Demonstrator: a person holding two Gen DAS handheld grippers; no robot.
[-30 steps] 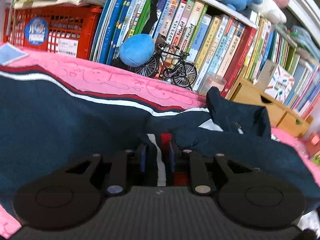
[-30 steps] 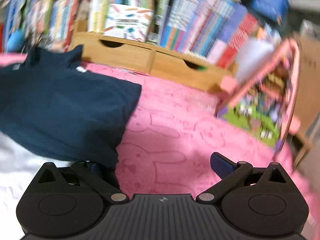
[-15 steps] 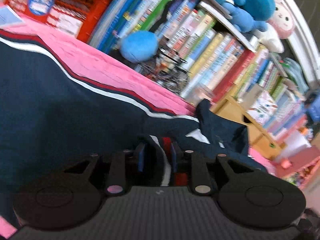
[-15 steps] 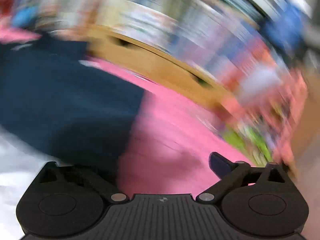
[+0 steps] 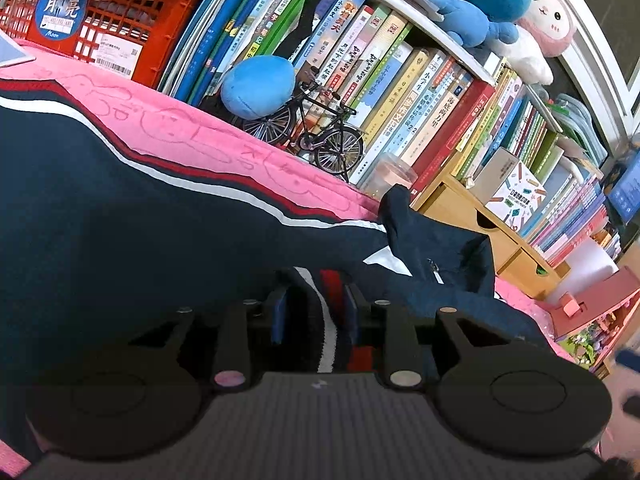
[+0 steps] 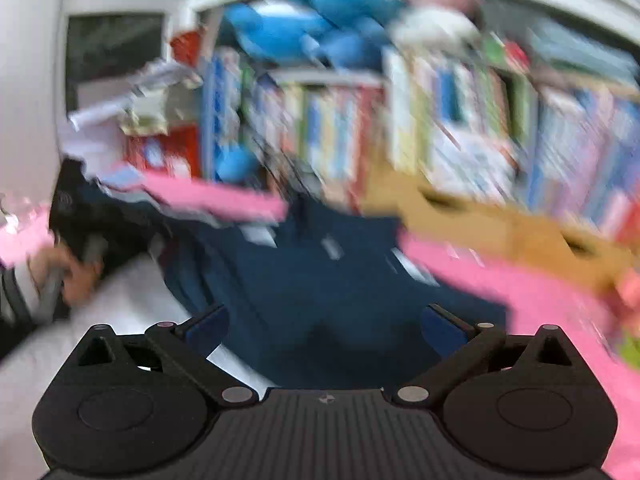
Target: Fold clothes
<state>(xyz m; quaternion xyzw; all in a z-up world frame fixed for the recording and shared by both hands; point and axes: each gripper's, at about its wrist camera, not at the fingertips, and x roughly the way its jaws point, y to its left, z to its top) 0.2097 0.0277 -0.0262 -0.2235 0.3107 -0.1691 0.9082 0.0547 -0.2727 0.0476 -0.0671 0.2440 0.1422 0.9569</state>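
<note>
A navy jacket (image 5: 120, 220) with red and white stripes lies spread on a pink blanket (image 5: 208, 136). My left gripper (image 5: 316, 314) is shut on the jacket's striped ribbed hem, which bunches between the blue pads. In the blurred right wrist view, my right gripper (image 6: 324, 324) is open and empty above the navy jacket (image 6: 320, 280), with fabric showing between its spread fingers. The jacket's collar end (image 5: 432, 240) is crumpled toward the far right.
A bookshelf (image 5: 400, 80) full of books lines the back. A red crate (image 5: 108, 20), a blue plush (image 5: 256, 86) and a model bicycle (image 5: 320, 132) stand before it. Wooden drawers (image 5: 480, 216) sit at the right. A hand (image 6: 68, 272) shows at the left.
My right gripper has swung left from over the pink blanket to above the jacket, still open. My left gripper has kept its hold on the hem and tilted.
</note>
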